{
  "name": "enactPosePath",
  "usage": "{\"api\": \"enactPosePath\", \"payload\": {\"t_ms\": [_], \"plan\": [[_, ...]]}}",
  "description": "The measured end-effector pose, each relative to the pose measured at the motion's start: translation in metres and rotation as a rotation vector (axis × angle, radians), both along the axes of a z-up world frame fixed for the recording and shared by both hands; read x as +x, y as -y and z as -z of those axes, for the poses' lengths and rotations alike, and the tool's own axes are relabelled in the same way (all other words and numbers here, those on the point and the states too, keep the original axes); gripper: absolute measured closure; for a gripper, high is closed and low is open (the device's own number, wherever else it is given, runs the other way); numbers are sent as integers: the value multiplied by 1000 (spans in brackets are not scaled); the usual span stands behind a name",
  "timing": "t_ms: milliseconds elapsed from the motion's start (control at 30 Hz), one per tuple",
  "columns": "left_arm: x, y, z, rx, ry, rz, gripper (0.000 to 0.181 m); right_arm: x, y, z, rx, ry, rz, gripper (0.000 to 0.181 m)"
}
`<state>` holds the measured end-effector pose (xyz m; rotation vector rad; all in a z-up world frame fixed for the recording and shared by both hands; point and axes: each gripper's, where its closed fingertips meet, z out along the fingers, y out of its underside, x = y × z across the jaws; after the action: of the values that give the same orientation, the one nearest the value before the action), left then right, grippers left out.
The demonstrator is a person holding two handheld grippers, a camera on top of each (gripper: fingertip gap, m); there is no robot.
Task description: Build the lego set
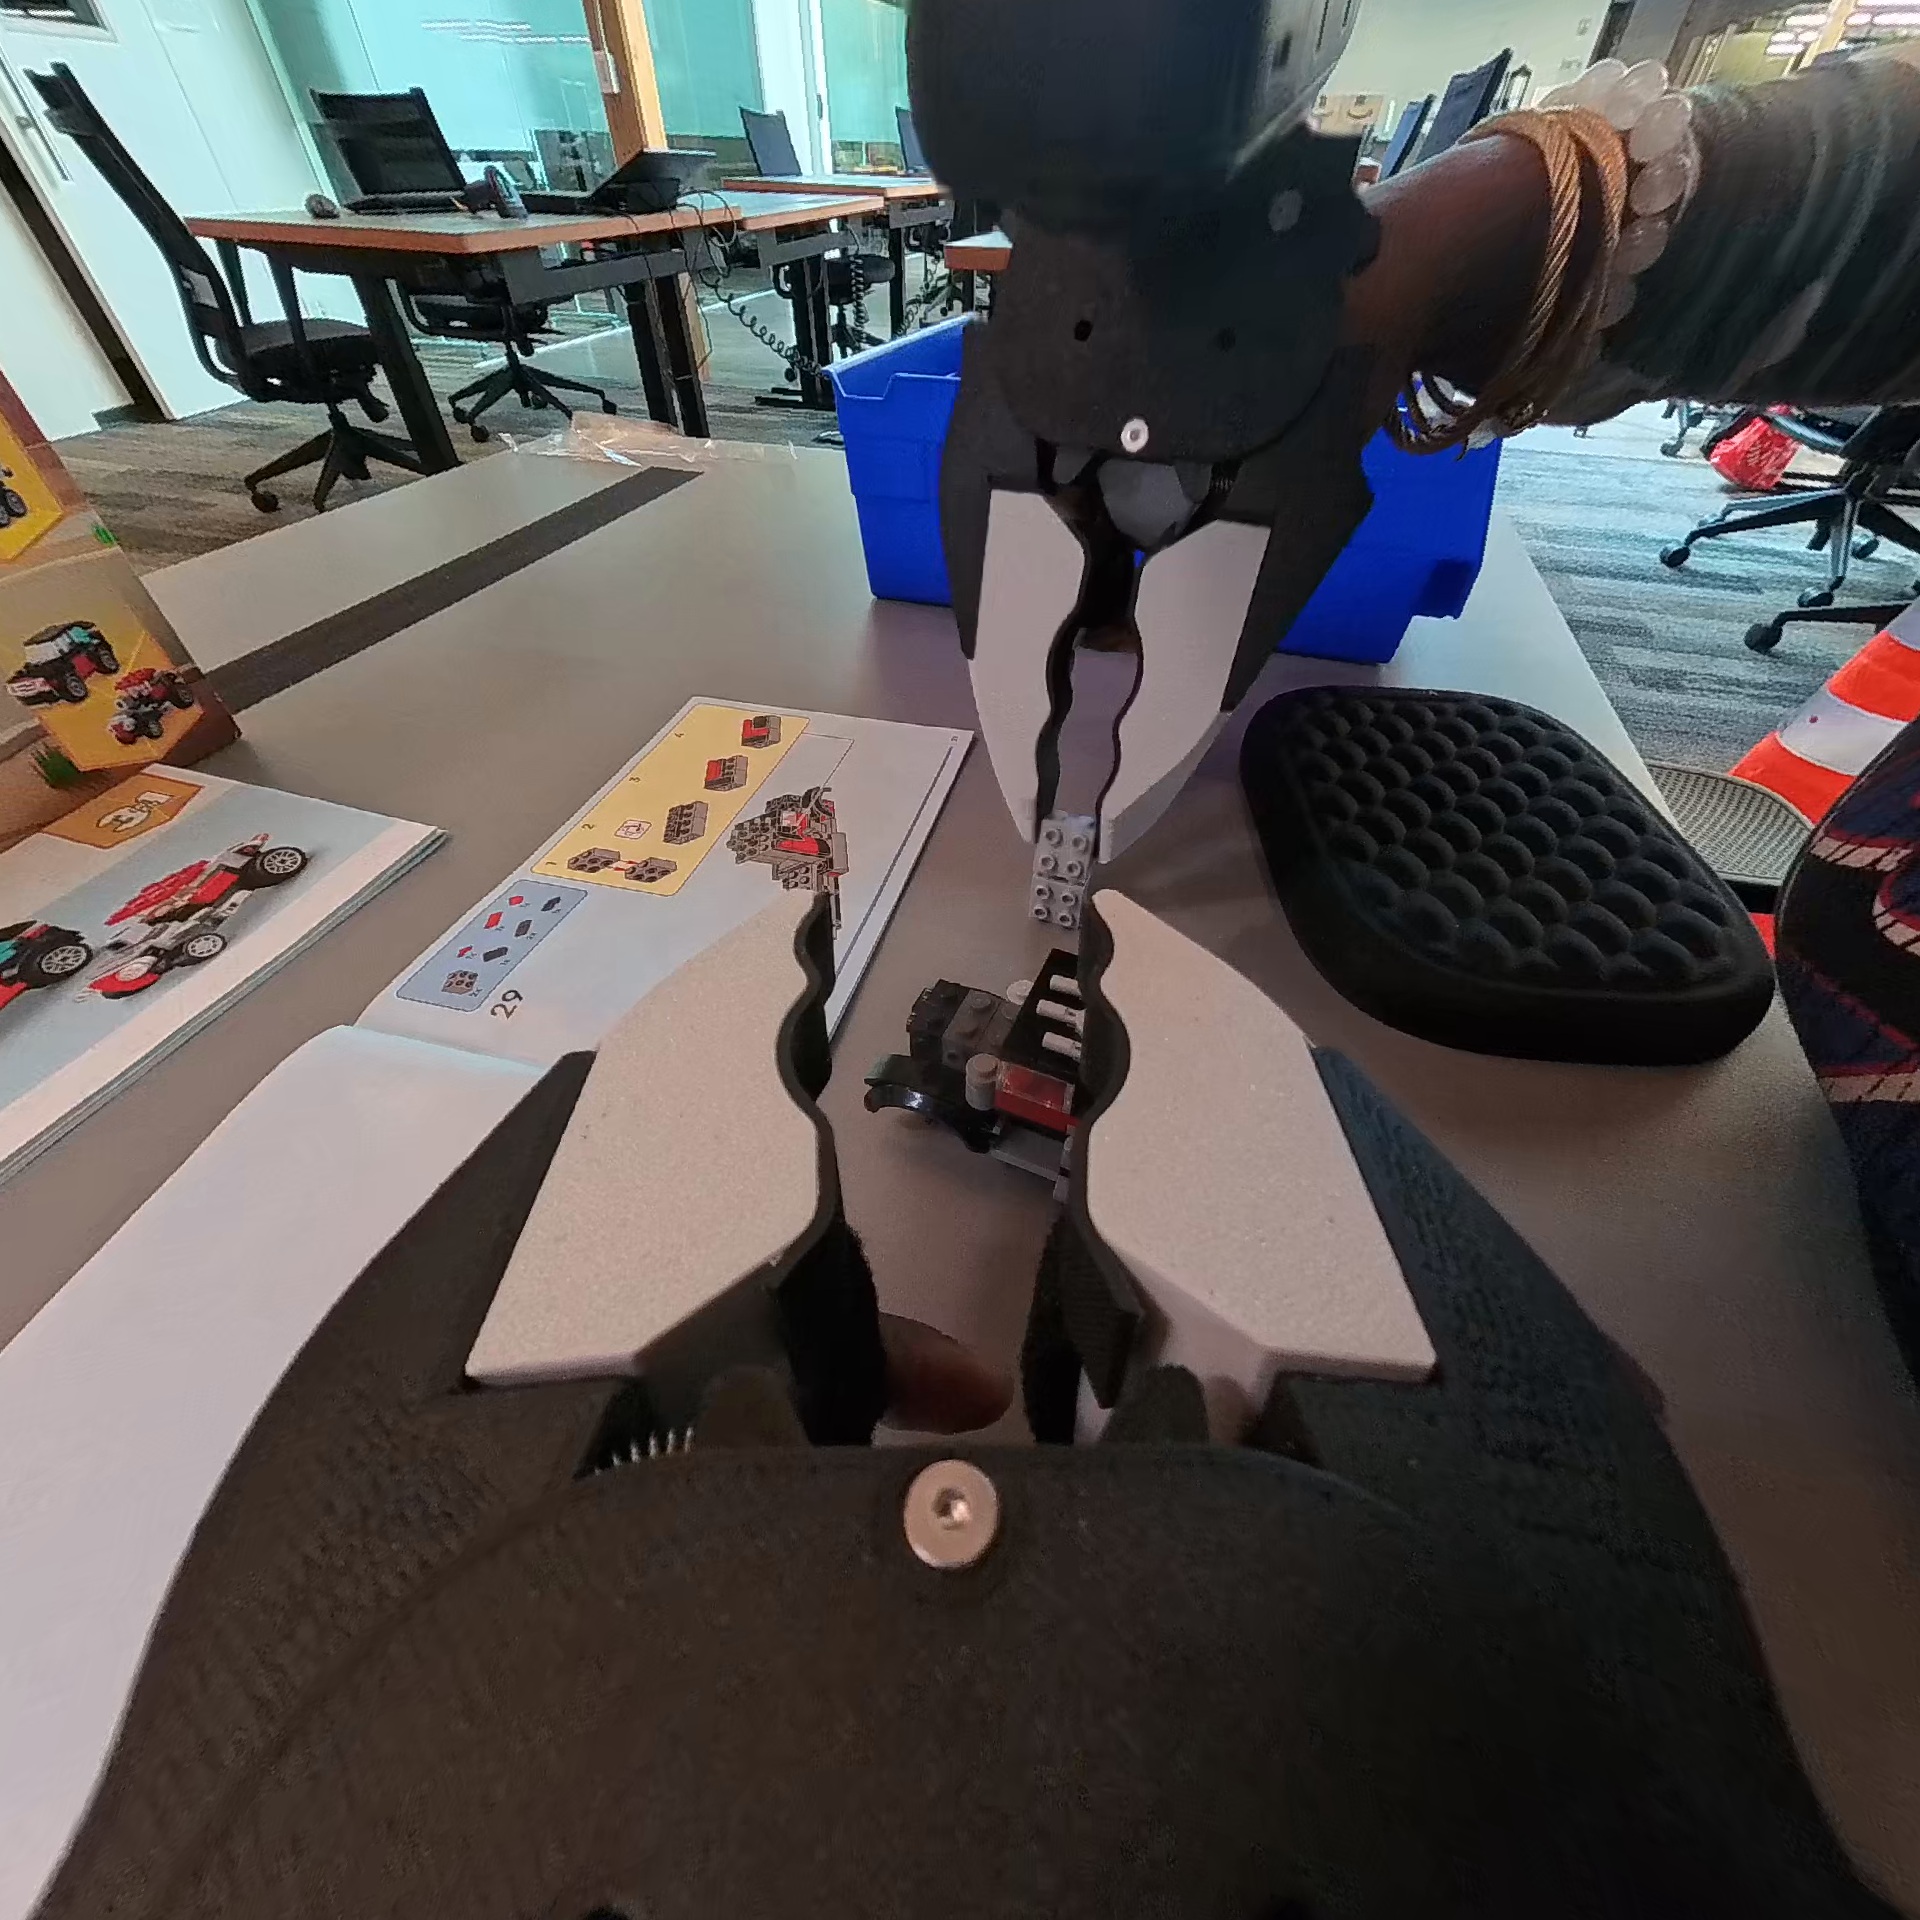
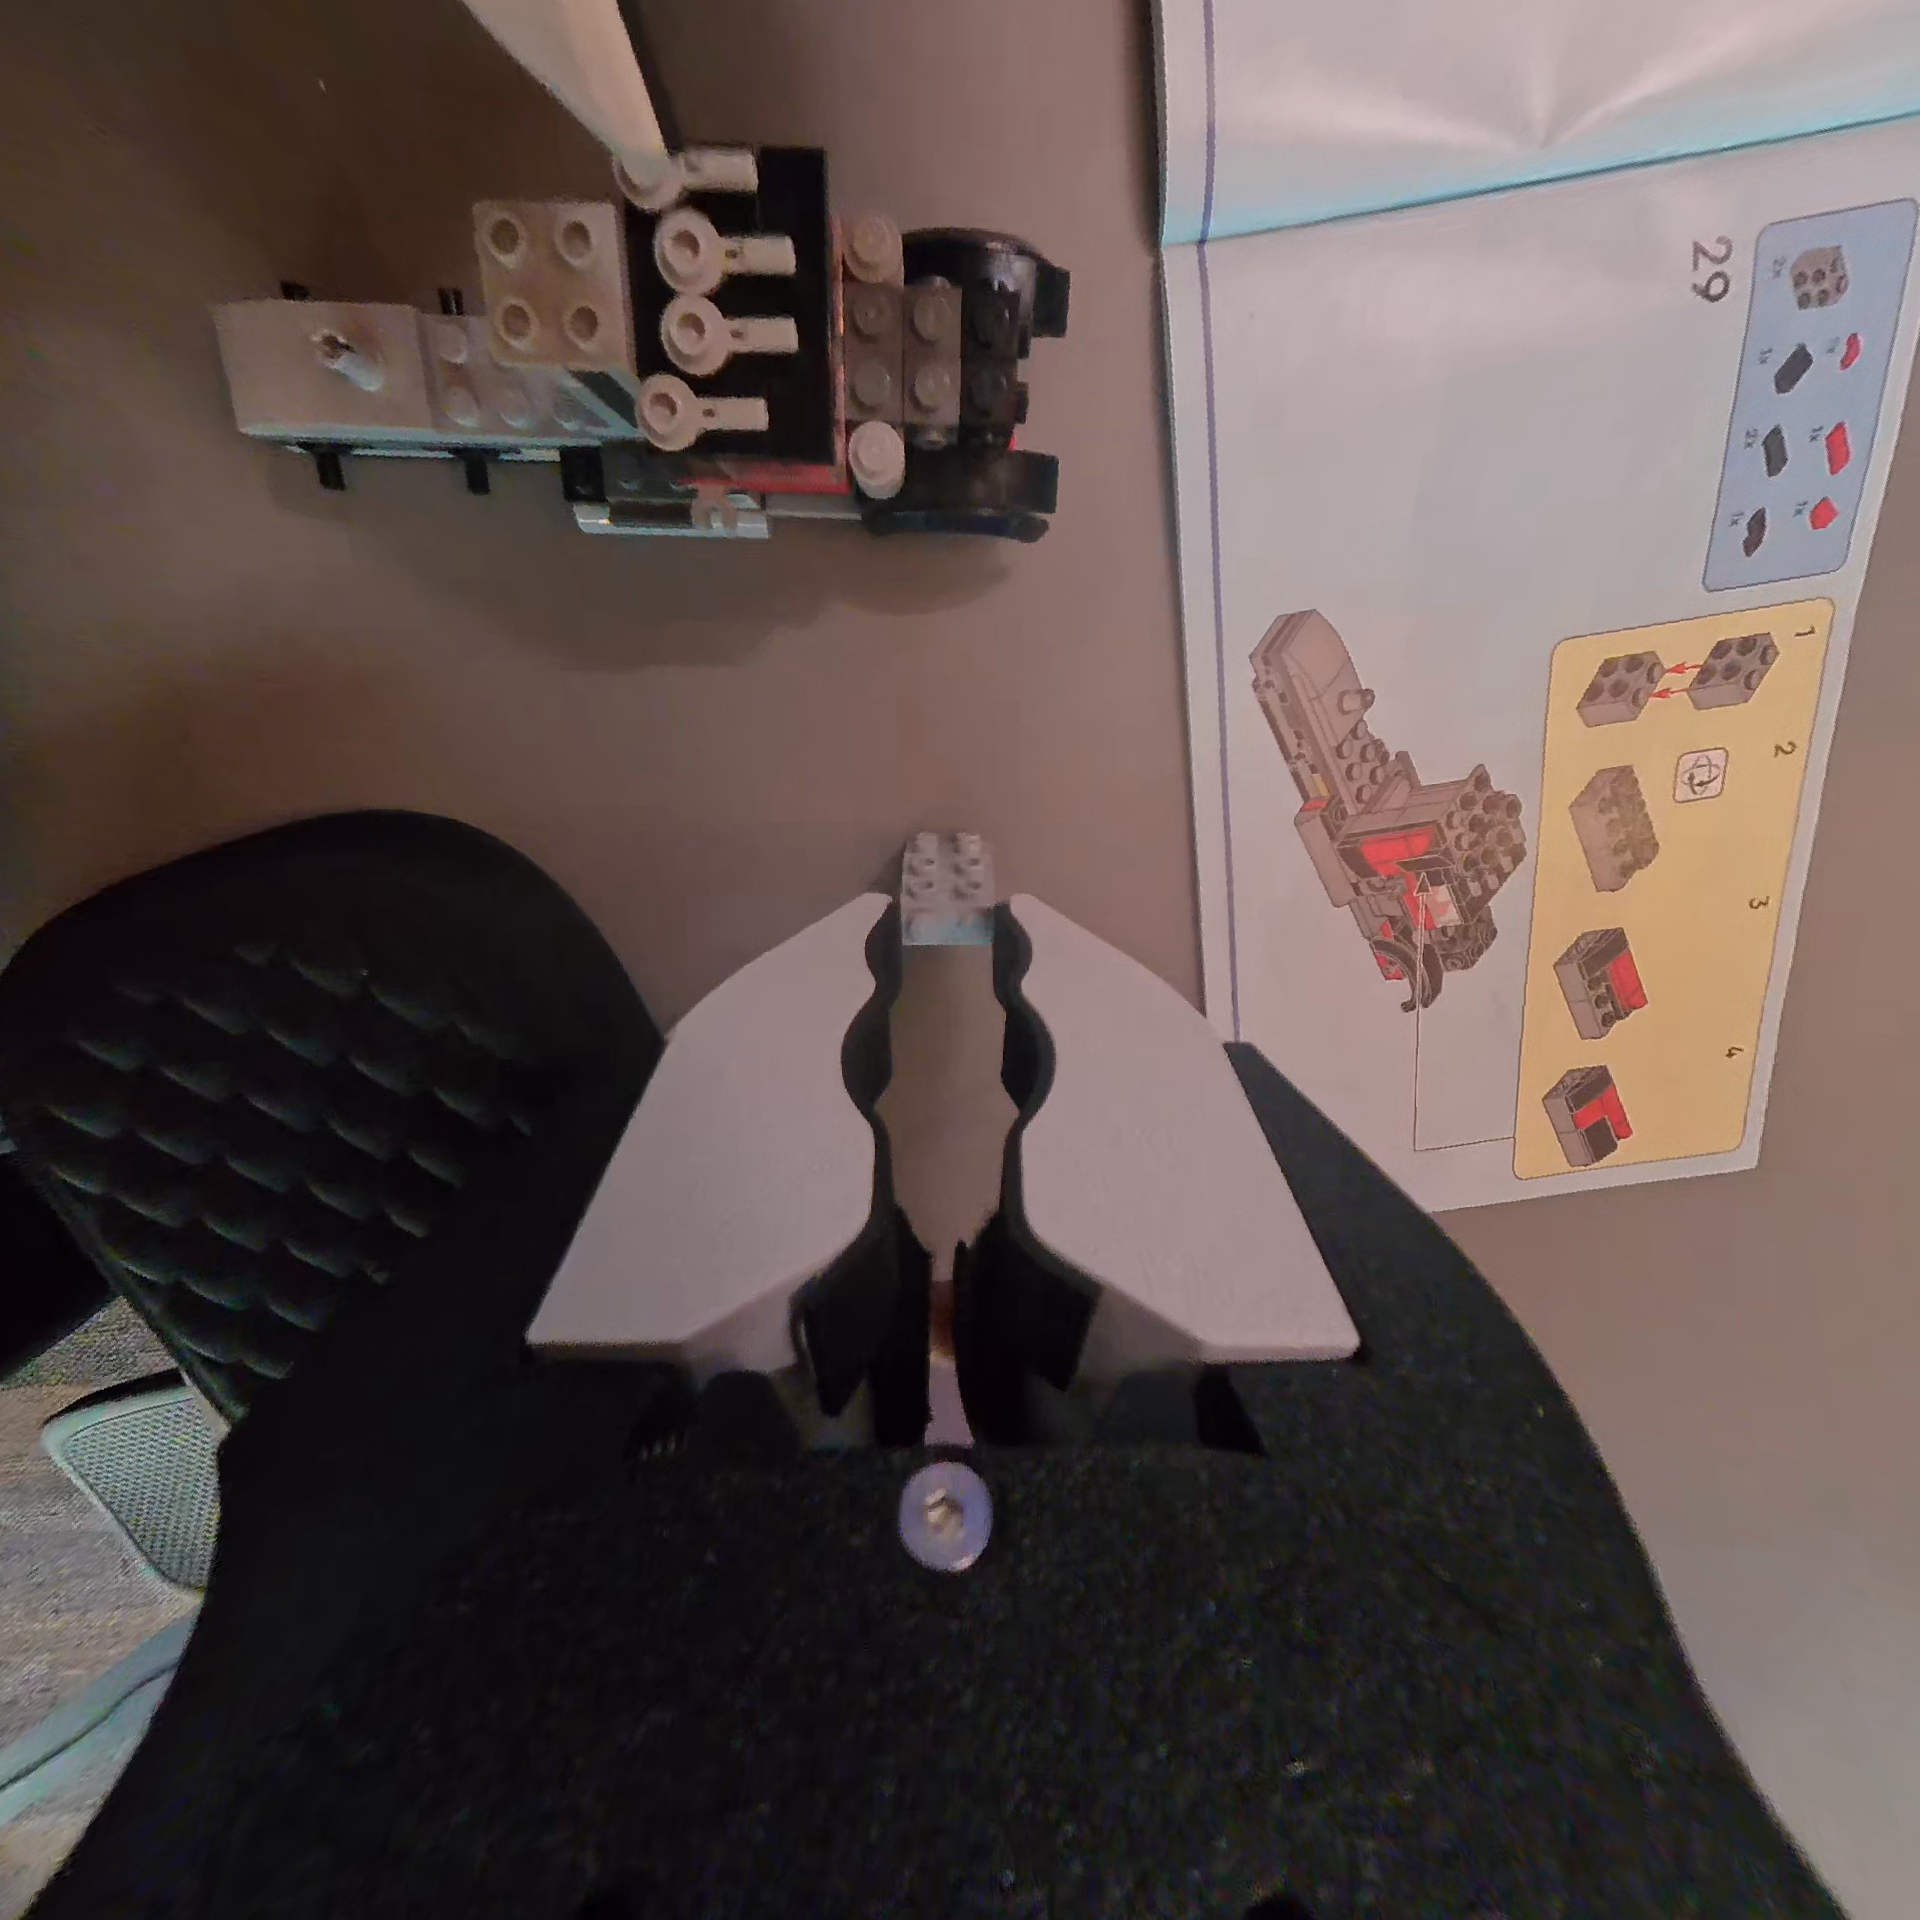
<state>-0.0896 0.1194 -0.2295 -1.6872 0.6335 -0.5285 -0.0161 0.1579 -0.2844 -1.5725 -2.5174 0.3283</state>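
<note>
Grey studded brick [image 2: 948,891] pinched in right gripper [image 2: 951,914]; left gripper [image 1: 956,925] spread around black-grey-red model [image 1: 997,1060]. Only left view shows blue bin [image 1: 904,468].

A small grey studded brick [image 2: 948,891] hangs above the table; the part-built black-grey-red model [image 2: 665,358] lies flat.

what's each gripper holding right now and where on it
Right gripper pinches a light grey brick by its end, studs exposed. Left gripper is open, holding nothing.
</note>
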Motion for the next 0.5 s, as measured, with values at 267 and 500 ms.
{"api": "enactPosePath", "payload": {"t_ms": [267,500], "plan": [[1,0,1,-11,-2,5,137,-2,3,0,-4,0,-12,165],[2,0,2,-11,-11,10,136,-4,4,-3,27,64,-36,164]]}}
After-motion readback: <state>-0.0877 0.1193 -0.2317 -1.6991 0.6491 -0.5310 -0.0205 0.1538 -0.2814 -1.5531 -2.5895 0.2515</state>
